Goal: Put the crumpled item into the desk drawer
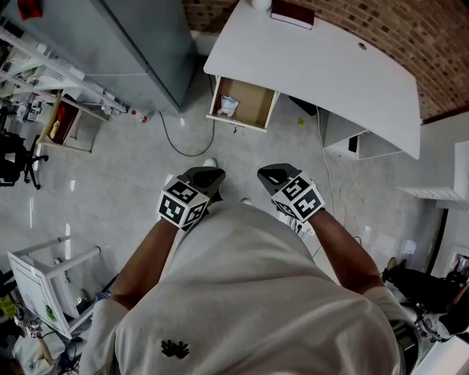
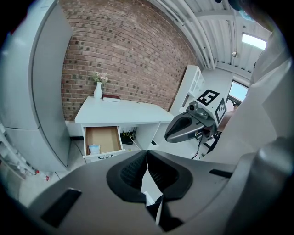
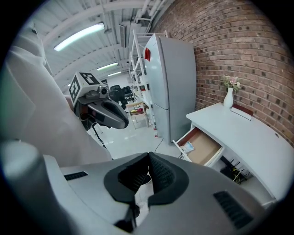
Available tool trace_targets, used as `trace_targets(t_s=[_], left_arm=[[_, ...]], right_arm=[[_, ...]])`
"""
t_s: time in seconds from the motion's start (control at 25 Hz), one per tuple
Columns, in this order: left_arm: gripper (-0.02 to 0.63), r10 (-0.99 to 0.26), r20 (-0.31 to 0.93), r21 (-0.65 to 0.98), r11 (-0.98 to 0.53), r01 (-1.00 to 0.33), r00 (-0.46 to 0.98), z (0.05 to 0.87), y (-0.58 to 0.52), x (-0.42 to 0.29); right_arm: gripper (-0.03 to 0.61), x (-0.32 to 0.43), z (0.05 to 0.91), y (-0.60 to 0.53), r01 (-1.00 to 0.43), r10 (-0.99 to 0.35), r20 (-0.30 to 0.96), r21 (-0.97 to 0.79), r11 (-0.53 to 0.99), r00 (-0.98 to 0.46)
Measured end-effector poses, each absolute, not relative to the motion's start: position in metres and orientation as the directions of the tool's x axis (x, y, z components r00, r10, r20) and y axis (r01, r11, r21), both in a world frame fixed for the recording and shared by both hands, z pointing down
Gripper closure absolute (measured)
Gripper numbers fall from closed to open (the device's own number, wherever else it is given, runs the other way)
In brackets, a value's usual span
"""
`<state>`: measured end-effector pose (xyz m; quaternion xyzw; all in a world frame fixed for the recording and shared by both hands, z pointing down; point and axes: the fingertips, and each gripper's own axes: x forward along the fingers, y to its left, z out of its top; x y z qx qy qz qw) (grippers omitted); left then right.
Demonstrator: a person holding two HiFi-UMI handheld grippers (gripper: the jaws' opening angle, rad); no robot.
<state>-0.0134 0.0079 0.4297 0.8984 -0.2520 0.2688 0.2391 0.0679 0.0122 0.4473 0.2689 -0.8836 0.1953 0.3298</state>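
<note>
A white desk [image 1: 330,66] stands against the brick wall with its left drawer [image 1: 253,104] pulled open. A pale blue-white crumpled item [image 1: 228,106] lies in the drawer's left end; the same crumpled item [image 2: 93,148] shows in the left gripper view and, as a small pale crumpled item [image 3: 189,147], in the right gripper view. My left gripper [image 1: 210,176] and right gripper [image 1: 268,176] are both shut and hold nothing. They hang side by side close to my chest, well short of the desk.
A grey fridge [image 1: 139,44] stands left of the desk. A vase [image 2: 98,90] and a dark red book [image 1: 292,13] sit on the desk's back edge. A cable [image 1: 179,143] runs over the floor. Shelving [image 1: 69,121] and a white stand [image 1: 44,282] are at left.
</note>
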Motion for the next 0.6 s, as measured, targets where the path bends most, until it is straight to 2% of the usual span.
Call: trace_targets(t_s=[0.6], left_arm=[[0.589, -0.274, 0.616, 0.313, -0.775, -0.549, 0.738, 0.442, -0.044, -0.003]], right_arm=[[0.551, 0.067, 0.468, -0.032, -0.62, -0.337, 0.693, -0.201, 0.758, -0.637]])
